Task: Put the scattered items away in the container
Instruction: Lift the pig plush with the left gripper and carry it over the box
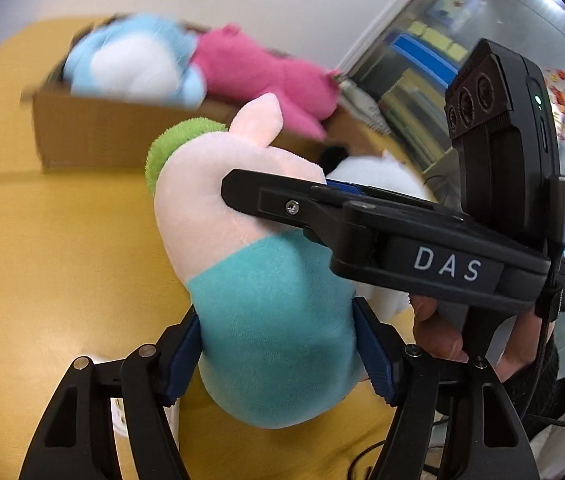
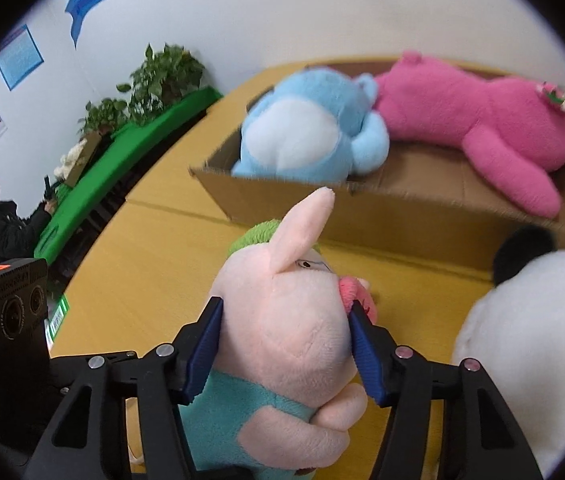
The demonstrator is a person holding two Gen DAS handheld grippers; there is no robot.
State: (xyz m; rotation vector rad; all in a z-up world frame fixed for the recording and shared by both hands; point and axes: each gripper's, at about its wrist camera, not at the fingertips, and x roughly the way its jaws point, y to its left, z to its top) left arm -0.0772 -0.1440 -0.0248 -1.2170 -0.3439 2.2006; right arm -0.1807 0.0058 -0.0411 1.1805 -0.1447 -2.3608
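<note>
Both of my tongs are clamped on one pig plush [image 1: 270, 320]. My left gripper [image 1: 278, 356] holds it by the teal body, blue pads pressed into the fabric on either side. My right gripper [image 2: 284, 344] pinches the pale pink head, one pad beside the snout. No earlier view is available to me, so I report position only.

Location: the plush hangs above the yellow table [image 1: 54, 248], short of the cardboard box [image 2: 402, 208]. A blue plush [image 2: 306, 132] and a pink plush [image 2: 482, 128] already lie in that box and fill much of it. A white plush [image 2: 530, 340] sits on the table just beside my right tong, not yet collected.

Risks, as I judge them. Soft filling compresses, so either grip may slide off under load. Two holds pulling apart could stretch the neck seam. Free space in the box looks limited; a careless drop may land on the rim and roll back out. My right tong could also knock the white plush.
</note>
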